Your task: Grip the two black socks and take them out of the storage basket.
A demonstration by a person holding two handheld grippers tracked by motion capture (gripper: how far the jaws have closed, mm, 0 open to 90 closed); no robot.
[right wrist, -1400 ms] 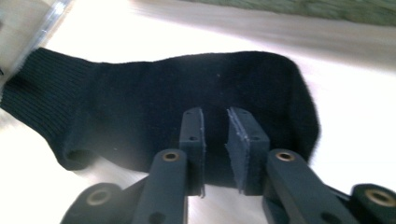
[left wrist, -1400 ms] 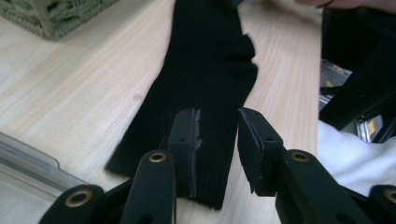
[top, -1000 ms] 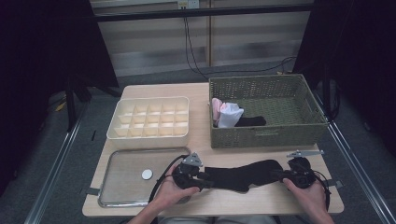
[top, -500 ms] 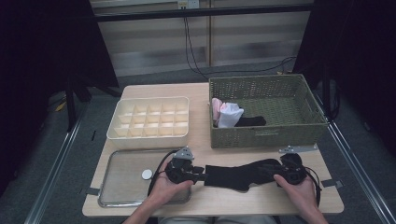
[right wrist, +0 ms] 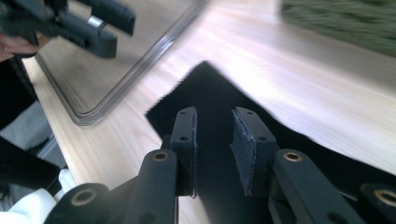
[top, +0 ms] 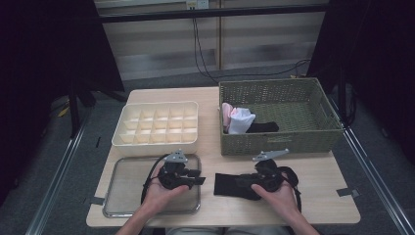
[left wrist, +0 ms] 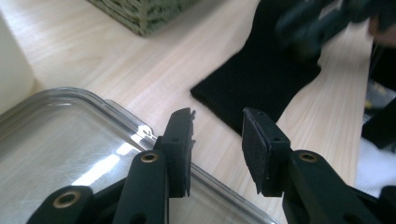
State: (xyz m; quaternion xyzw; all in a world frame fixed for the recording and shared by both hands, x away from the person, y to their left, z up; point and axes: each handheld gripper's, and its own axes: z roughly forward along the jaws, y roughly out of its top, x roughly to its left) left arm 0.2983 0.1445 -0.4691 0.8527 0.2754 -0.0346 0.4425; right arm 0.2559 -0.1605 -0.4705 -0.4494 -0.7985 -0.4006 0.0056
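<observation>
Left gripper (top: 198, 180): we record its jaws partly apart with nothing between the pads, having just opened a little. It hangs over the right edge of the clear tray (top: 122, 196), pointing toward the sock.

Right gripper (top: 252, 183): we note a narrower gap, jaws having just closed slightly. The pads (right wrist: 245, 149) stand over the sock; we see no cloth pinched between them.

Black sock (top: 232, 185): flat, matte knit, folded to a short dark strip, lying on the pale wooden table (top: 318, 196) between tray and right hand (top: 279, 196), in front of the basket.

Woven basket (top: 279, 142): olive wicker, rectangular.

Divider box (top: 156, 125): cream, gridded.

Both hands come in from the near edge, palms cupping the grippers, which face each other.
</observation>
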